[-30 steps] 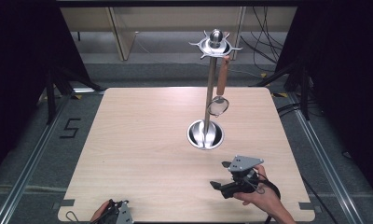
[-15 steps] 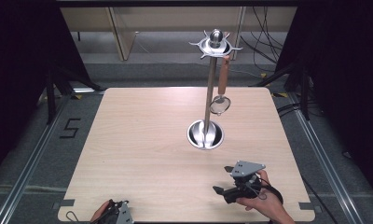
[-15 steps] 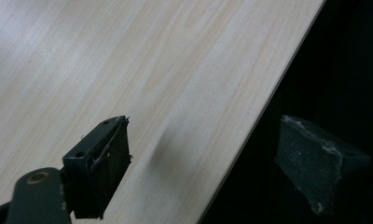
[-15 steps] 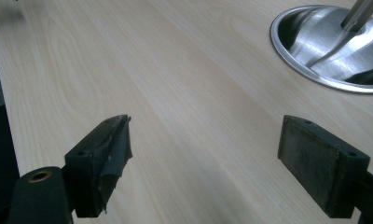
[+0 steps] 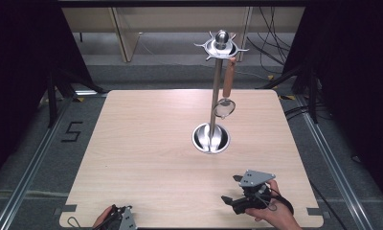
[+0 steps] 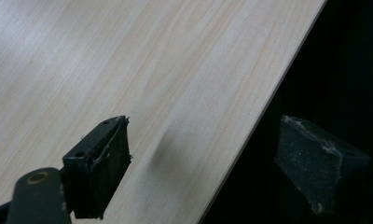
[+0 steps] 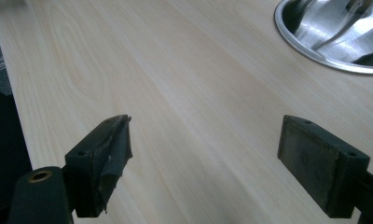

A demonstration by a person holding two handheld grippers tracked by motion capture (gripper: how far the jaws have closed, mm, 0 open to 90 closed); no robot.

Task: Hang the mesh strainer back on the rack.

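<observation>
Both grippers low at the near table edge, jaws spread wide and empty.

At bottom left of the high view, left gripper (image 5: pixel 120 220) just over the table (image 5: pixel 146 158) edge; at lower right, right gripper (image 5: pixel 233 191) held in a hand (image 5: pixel 275 218), jaws parted over bare wood. Farther up, near frame centre, round steel base (image 5: pixel 211 139) of the utensil stand (image 5: pixel 217 86); beside its pole, strainer (image 5: pixel 225 107) hanging by a wooden handle from the top ring, clear of both grippers.
</observation>
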